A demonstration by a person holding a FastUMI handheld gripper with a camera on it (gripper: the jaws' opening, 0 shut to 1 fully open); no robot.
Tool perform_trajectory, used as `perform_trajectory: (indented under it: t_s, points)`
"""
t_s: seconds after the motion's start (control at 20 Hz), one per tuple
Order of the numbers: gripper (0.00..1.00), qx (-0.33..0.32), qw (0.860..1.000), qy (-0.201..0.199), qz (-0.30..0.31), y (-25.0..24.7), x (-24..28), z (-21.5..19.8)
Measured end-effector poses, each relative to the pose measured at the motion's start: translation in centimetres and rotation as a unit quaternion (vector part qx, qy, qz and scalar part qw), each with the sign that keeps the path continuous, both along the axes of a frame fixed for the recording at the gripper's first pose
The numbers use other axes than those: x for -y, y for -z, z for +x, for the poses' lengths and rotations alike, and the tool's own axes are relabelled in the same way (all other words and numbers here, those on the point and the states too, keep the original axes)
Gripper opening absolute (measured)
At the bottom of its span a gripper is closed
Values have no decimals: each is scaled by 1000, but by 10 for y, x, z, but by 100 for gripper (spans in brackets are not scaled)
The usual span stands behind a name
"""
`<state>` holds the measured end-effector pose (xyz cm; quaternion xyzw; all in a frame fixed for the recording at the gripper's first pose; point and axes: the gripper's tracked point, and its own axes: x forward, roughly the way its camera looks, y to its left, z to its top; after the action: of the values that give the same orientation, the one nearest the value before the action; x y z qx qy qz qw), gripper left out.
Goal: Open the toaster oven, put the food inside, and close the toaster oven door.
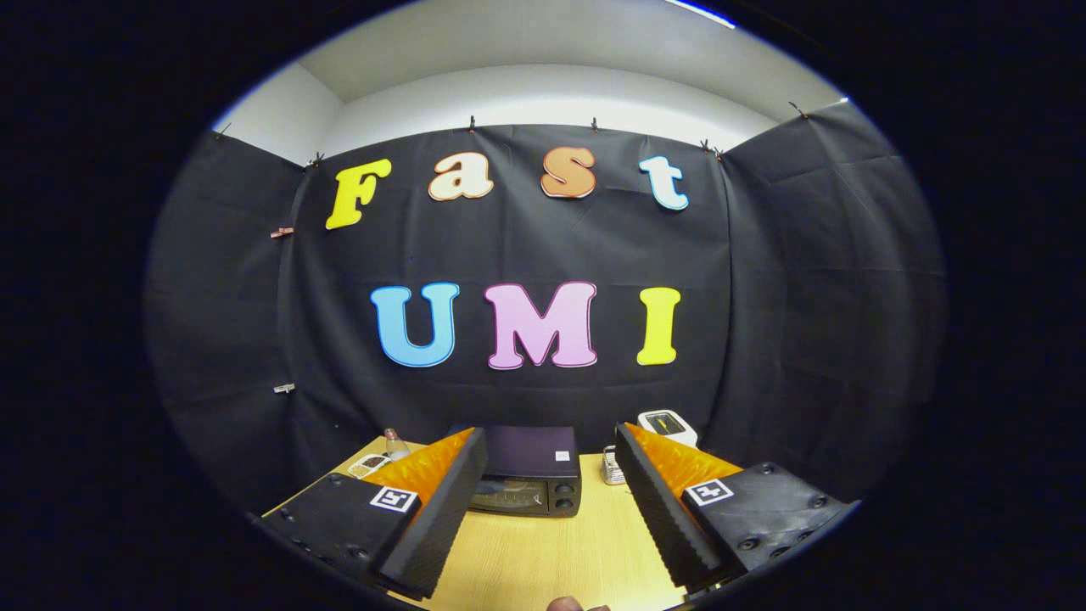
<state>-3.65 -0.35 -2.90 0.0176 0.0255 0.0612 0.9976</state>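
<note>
We look out over a pale wooden desk (pixel 543 552) set in a booth walled with black cloth (pixel 797 280), pinned up by small clips along its top edge; above the cloth we see a plain white wall and ceiling (pixel 543 76).

The toaster oven (pixel 528 482), dark and boxy, stands at the far side of the desk against the cloth, its door closed and its knobs on the right of its front. To its left, beyond the left finger, we see a small bottle (pixel 394 443) and a flat white object (pixel 368 464) too small for us to make out. To its right sits a small wire basket (pixel 611 467), with a white device (pixel 668 426) just behind it.

Our tool (pixel 551 475) is spread wide, its two fingers well apart and holding nothing, touching nothing. The toaster oven lies beyond them, seen through the gap between the fingertips. Bare desk runs between the fingers towards us.
</note>
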Motion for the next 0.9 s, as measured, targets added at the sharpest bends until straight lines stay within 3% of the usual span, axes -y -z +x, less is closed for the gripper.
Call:
perform_trajectory:
  t_s: [0.9]
  points:
    - [98, 12, 1000, 6, 13, -21, -10, 7]
